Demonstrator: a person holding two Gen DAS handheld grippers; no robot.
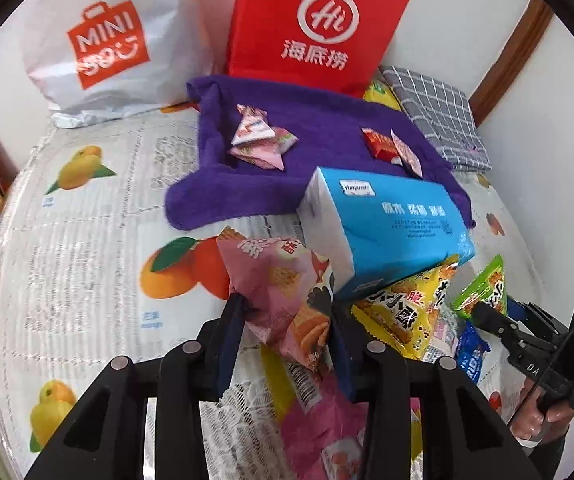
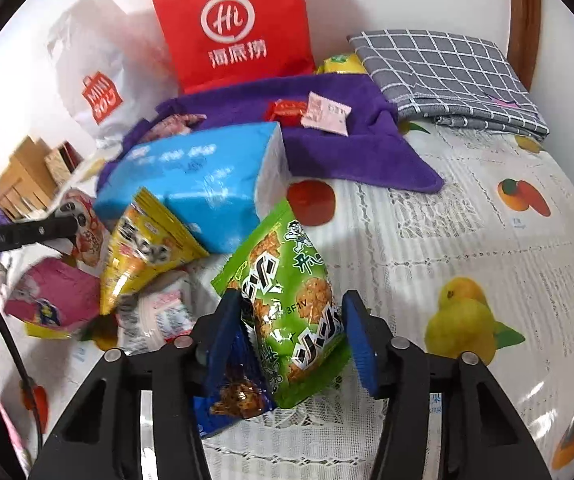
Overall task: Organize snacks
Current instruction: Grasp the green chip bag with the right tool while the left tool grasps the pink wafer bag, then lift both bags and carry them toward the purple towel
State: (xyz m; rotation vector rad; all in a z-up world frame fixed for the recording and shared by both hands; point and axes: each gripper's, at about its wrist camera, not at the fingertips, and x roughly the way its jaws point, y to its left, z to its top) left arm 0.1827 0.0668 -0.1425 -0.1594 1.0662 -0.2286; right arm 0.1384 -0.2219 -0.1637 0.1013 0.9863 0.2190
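Observation:
My left gripper (image 1: pixel 285 294) is shut on a pink snack pack (image 1: pixel 283 280), pinched between both pads just above the fruit-print tablecloth (image 1: pixel 87 240). My right gripper (image 2: pixel 291 296) is shut on a green snack pack (image 2: pixel 291 280), which stands upright between its blue pads. In the left wrist view that green pack (image 1: pixel 483 286) shows at the right, in the other gripper's fingers. A yellow snack pack (image 1: pixel 403 308) lies between the two, under a blue tissue pack (image 1: pixel 387 232). A blue snack pack (image 2: pixel 231 384) lies beside my right gripper's left finger.
A purple towel (image 1: pixel 319 132) behind the tissue pack carries small pink packets (image 1: pixel 259 140) and red packets (image 1: pixel 383 142). A red paper bag (image 1: pixel 319 20) and a white bag (image 1: pixel 103 44) stand against the wall. A folded grey checked cloth (image 2: pixel 447 76) lies at the back right.

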